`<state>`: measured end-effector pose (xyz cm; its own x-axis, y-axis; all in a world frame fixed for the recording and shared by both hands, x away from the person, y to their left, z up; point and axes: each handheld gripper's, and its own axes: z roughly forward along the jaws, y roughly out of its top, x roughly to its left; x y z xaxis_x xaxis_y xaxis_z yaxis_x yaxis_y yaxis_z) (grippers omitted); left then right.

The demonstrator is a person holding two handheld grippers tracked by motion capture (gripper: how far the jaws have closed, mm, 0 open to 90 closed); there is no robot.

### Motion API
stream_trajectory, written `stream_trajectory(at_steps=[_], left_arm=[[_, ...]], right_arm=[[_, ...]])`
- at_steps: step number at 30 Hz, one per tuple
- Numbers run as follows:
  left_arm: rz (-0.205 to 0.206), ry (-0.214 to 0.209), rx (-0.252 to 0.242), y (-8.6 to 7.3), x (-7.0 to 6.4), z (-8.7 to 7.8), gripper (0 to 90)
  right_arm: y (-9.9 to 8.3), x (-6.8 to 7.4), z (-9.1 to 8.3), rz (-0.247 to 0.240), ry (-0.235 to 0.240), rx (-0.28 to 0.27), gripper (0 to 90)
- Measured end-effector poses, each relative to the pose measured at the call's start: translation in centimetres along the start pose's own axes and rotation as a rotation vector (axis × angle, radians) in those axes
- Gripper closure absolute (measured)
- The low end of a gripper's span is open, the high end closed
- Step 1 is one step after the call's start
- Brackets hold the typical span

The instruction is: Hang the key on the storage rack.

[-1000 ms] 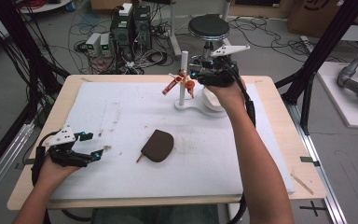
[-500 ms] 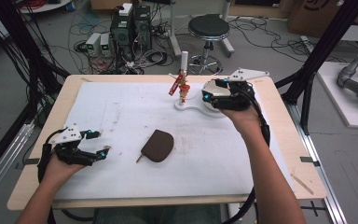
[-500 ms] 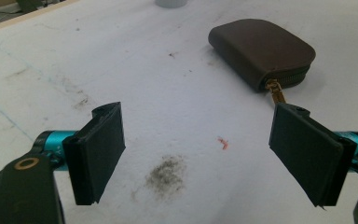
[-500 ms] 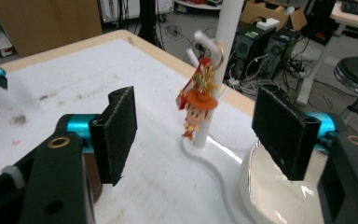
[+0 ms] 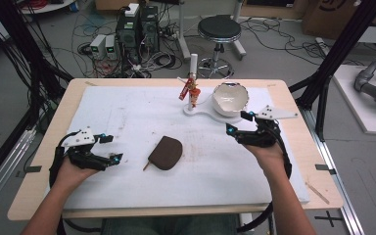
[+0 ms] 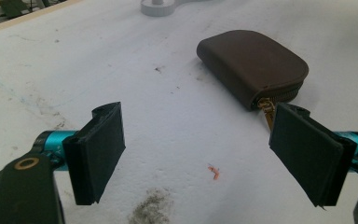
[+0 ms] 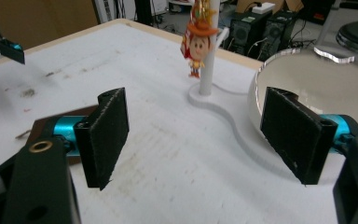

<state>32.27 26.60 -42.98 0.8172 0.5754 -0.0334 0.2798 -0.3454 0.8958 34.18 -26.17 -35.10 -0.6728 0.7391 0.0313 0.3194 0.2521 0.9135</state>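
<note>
- Lying flat near the middle of the white surface (image 5: 127, 112), the brown zip pouch (image 5: 166, 152) was untouched, its zip pull facing the left gripper (image 5: 111, 148).
- Left gripper's jaws stood wide apart, empty, just beside the pouch.
- Right gripper (image 5: 237, 122) hovered with jaws apart, empty, near the white bowl (image 5: 230, 98).
- A cowboy figurine (image 5: 192, 90) hung on the white stand (image 5: 194, 83) beside the bowl.

Centre of the high view: my brown pouch (image 5: 166, 152) looks like matt, smooth leather with a brass-coloured metal zip pull. The table (image 5: 127, 112) carries a white, scuffed, rough-looking foam sheet over pale wood edges. Upper right, the bowl (image 5: 230, 98) is glossy white, on a smooth white plastic stand (image 5: 198, 108).
</note>
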Motion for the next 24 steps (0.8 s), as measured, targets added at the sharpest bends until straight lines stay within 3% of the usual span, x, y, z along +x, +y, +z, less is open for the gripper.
stream_trajectory(at_steps=[10, 19, 24], left_arm=[[-0.002, 0.003, -0.002, 0.1, 0.1, 0.2, 18.1], [0.000, -0.012, -0.018, 0.7, 0.1, 0.4, 18.1], [0.008, -0.015, -0.014, 0.9, -0.2, 0.5, 18.1]], right_arm=[[-4.9, -0.2, -1.0, 0.048, -0.020, 0.007, 20.7], [-7.4, -0.1, -2.1, 0.068, -0.056, 0.017, 20.4], [-8.1, -0.8, -2.5, 0.093, -0.085, 0.018, 20.4]])
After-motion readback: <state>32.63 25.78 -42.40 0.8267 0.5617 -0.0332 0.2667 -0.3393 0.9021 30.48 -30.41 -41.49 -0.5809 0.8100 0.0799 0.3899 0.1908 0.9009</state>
